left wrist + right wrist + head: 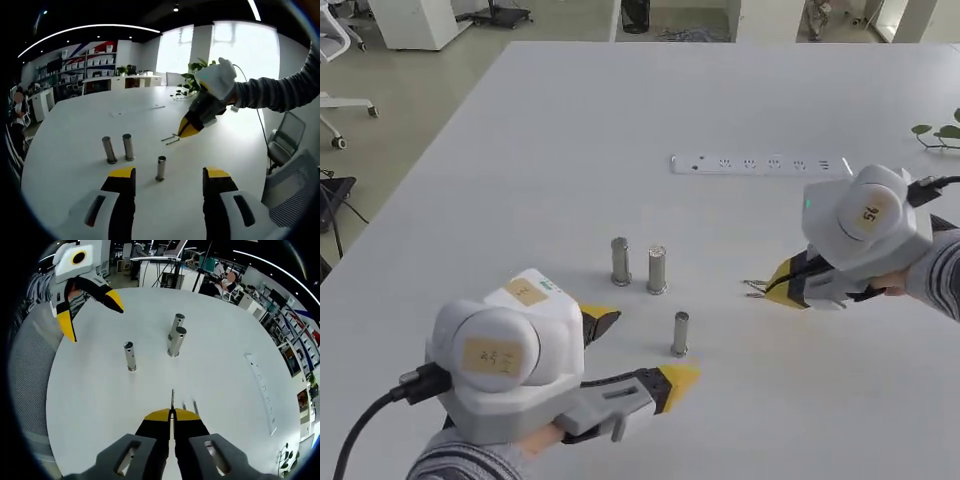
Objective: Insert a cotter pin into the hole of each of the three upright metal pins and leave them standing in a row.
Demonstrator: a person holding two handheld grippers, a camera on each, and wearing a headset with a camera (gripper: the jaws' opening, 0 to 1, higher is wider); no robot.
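Three upright metal pins stand on the white table (570, 150): two close together (620, 262) (657, 270) and one nearer me (680, 334). My left gripper (645, 348) is open just left of the near pin (160, 168), which stands ahead of its spread jaws. My right gripper (788, 282) is low over the table to the right, shut on a thin cotter pin (172, 399) that sticks out from its tips. Loose cotter pins (754, 289) lie on the table beside its tips.
A white power strip (760, 164) lies across the table behind the pins. Plant leaves (940, 132) reach in at the far right edge. Office chairs and desks stand beyond the table.
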